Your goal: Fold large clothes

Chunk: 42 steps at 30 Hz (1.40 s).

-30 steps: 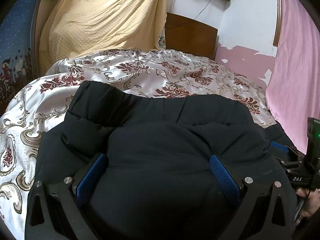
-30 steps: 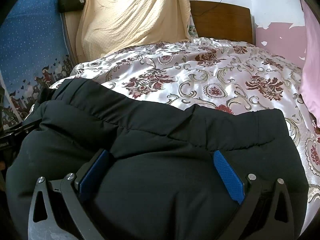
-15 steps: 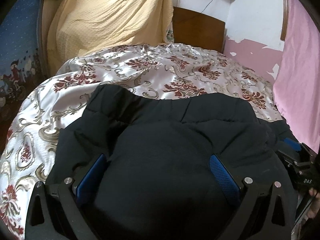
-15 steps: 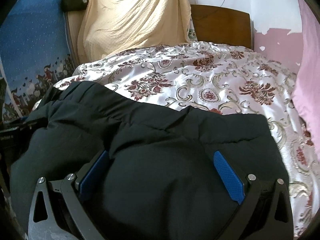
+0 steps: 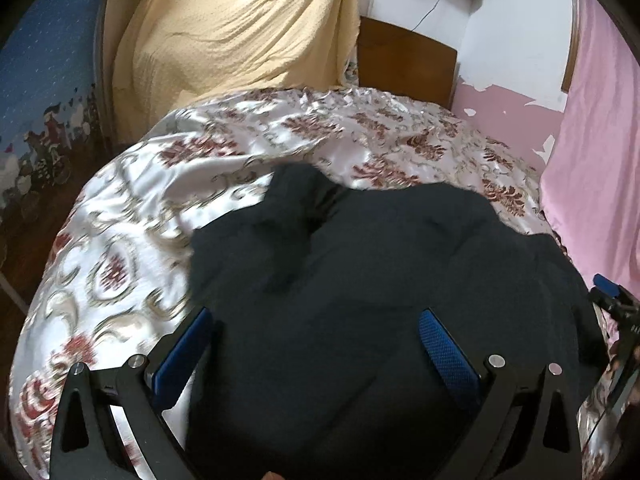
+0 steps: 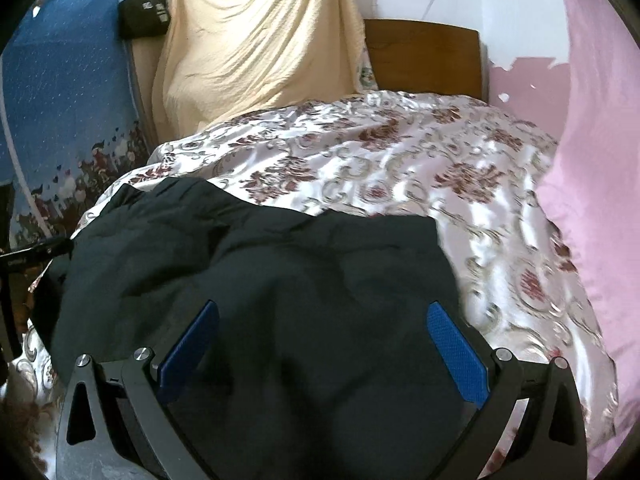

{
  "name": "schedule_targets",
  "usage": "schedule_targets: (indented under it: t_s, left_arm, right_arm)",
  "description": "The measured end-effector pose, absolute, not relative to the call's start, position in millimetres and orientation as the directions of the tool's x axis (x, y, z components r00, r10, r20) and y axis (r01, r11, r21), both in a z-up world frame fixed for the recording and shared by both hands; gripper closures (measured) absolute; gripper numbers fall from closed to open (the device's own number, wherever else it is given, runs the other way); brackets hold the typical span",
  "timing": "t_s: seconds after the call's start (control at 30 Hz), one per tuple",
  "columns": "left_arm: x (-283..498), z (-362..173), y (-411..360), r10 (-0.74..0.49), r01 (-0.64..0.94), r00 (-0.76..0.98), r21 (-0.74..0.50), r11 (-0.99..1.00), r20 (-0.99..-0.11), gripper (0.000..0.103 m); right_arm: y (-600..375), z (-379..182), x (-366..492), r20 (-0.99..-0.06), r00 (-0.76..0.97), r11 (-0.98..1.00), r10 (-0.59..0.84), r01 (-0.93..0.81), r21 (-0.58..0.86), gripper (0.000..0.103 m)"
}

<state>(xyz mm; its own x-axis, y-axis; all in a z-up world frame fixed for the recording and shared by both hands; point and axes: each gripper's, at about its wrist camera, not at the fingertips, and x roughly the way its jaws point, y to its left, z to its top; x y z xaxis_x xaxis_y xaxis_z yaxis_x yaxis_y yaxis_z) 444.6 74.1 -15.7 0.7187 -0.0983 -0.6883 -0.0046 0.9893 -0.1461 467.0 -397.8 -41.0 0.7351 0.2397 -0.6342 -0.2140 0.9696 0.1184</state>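
Note:
A black padded jacket [image 5: 380, 240] lies bunched on the near half of a bed with a floral satin bedspread [image 5: 240, 148]. My left gripper [image 5: 316, 314] has a thick bulge of the jacket filling the wide gap between its blue pads [image 5: 448, 352]. In the right wrist view the same jacket [image 6: 260, 256] fills my right gripper [image 6: 323, 306] in the same way, and its right edge ends near the right pad [image 6: 456, 348]. Each gripper shows at the edge of the other's view: the right gripper [image 5: 612, 300] and the left gripper [image 6: 24, 258]. The fabric hides the finger bases.
A yellow cloth [image 5: 240, 32] drapes over something at the head of the bed, beside a brown wooden headboard [image 5: 404, 64]. A pink curtain [image 5: 596, 140] hangs along the right side. A blue patterned cloth [image 6: 60, 88] and a black bag [image 6: 144, 16] are at the left.
Both grippers have risen and drawn back with the jacket. Its left part has pulled in from the bed's left side, and more bedspread shows around it.

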Motion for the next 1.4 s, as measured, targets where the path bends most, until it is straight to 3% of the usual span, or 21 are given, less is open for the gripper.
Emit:
schedule_targets:
  t_s: [0.27, 0.57, 0.83, 1.13, 1.4]
  left_arm:
    - [441.1, -37.8, 119.1, -0.104, -0.079, 0.670, -0.211, 0.974, -0.735, 0.000]
    - [458.9, -65.8, 141.3, -0.269, -0.042, 0.588, -0.361, 0.932, -0.763, 0.000]
    - [466.6, -87.8, 150.0, -0.360, -0.036, 0.546, -0.451, 0.892, -0.756, 0.000]
    - [472.5, -100.6, 153.0, -0.426, 0.018, 0.534, -0.494, 0.869, -0.731, 0.000]
    - [474.2, -101.3, 153.8, -0.435, 0.031, 0.523, -0.493, 0.869, -0.733, 0.000]
  right_arm:
    - [-458.6, -74.2, 460.6, -0.698, 0.688, 0.978, 0.200, -0.101, 0.180, 0.001]
    - [-485.8, -118.2, 501.4, -0.721, 0.540, 0.885, 0.434, -0.104, 0.455, 0.001]
    - [-476.6, -134.0, 523.4, -0.741, 0.466, 0.867, 0.484, -0.141, 0.478, 0.001]
    - [-461.4, -173.7, 541.0, -0.680, 0.371, 0.761, 0.632, -0.132, 0.635, 0.001]
    - [-454.7, -178.3, 535.5, -0.661, 0.385, 0.747, 0.644, -0.132, 0.652, 0.001]
